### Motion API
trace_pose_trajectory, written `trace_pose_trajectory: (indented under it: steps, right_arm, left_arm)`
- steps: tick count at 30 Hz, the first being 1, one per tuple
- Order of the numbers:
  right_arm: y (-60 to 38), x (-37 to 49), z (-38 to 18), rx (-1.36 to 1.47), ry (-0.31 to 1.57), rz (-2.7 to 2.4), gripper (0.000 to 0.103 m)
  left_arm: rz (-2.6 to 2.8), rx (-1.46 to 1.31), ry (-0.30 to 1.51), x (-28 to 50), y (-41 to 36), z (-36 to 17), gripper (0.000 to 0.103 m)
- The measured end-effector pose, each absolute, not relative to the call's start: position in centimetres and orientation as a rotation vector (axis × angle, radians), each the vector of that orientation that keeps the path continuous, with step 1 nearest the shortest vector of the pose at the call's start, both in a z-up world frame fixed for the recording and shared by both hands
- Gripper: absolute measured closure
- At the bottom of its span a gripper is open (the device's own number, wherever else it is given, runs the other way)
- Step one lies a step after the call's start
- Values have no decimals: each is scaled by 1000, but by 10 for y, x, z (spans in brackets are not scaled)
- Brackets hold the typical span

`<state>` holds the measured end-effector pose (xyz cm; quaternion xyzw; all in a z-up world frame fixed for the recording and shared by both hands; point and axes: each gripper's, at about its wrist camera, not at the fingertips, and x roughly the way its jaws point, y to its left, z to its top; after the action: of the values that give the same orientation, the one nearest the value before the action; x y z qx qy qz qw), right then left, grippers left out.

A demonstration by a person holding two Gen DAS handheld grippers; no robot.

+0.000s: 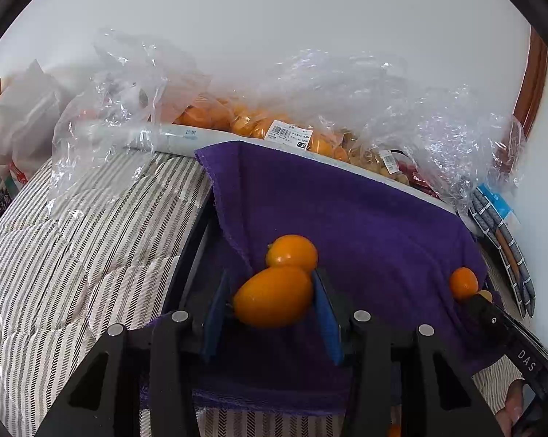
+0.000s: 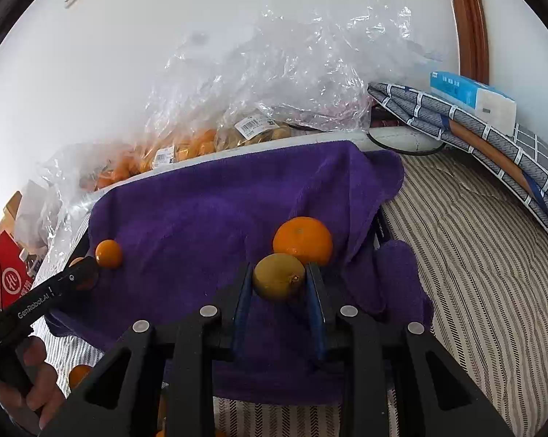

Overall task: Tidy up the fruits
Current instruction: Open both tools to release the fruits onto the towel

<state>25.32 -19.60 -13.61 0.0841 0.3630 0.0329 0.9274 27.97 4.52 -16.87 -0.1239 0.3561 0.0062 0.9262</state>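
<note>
Left claw (image 1: 274, 302): closed on an oval orange kumquat (image 1: 273, 296), long axis crosswise between its pads, above the purple terry towel (image 1: 365, 218). Right claw (image 2: 279, 284): clamped on a yellowish round fruit (image 2: 278, 276), towel's right side, round orange mandarin (image 2: 303, 240) just beyond.

Home bedroom, looks like — striped quilted bedding (image 1: 73, 255), folded checked blanket (image 2: 492, 145) against the white wall (image 1: 274, 18), wooden door frame (image 2: 470, 18) — supermarket fruit bags (image 1: 274, 123) dumped alongside.
</note>
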Motion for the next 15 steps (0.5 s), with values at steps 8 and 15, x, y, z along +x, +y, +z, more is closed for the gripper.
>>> trace_pose_trajectory:
  steps: [8, 15]
  right_arm:
    - [-194, 249, -131, 160, 712, 65, 69]
    - [-194, 242, -123, 155, 657, 65, 46]
  left_arm:
    - [2, -254, 729, 279, 46, -169, 60]
    - [-31, -264, 717, 276, 45, -166, 56]
